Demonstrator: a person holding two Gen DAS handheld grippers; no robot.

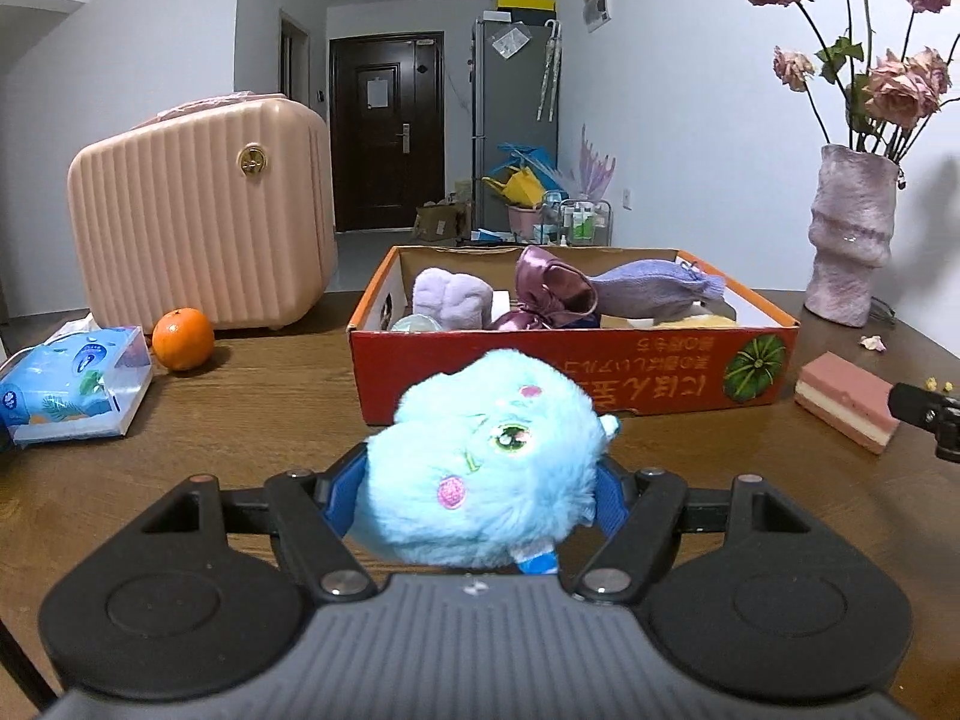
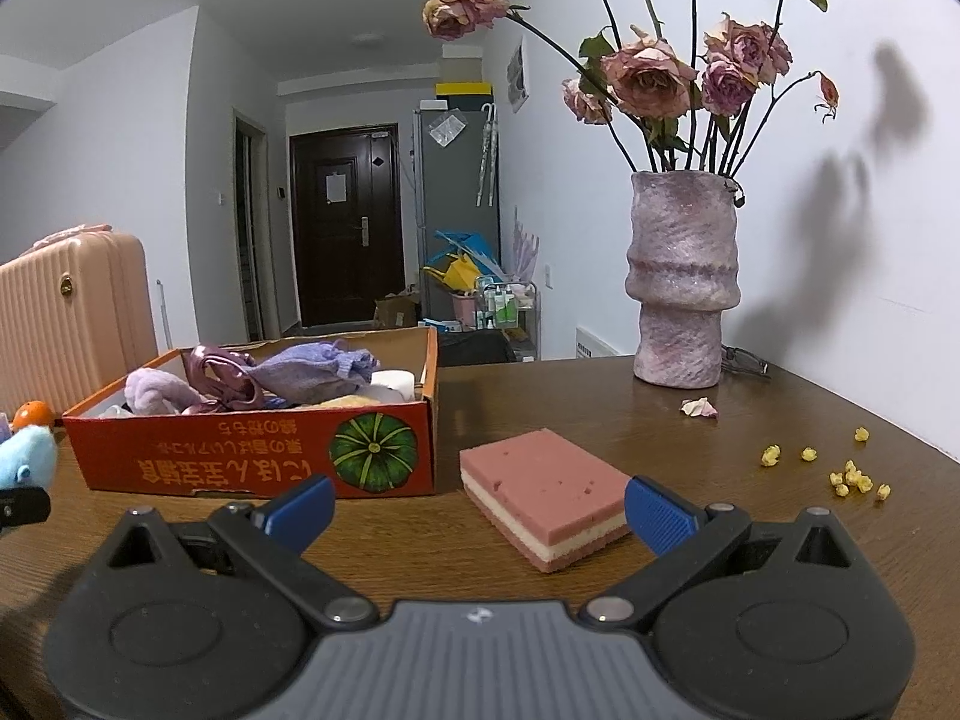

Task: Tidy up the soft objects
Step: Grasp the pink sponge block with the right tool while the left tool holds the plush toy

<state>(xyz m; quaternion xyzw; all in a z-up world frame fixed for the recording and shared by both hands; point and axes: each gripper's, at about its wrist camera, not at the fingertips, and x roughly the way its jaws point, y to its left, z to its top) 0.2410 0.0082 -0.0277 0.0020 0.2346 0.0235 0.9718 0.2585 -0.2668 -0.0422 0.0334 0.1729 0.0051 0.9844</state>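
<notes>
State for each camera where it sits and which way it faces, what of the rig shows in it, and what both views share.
Left wrist: sits on the left gripper, facing the red box and the far door; its fingers clamp a blue plush toy.
Right wrist: sits on the right gripper, facing the pink sponge and vase; its blue pads stand open, holding nothing.
Shared: box, sponge, vase, plush, pink suitcase, orange.
</notes>
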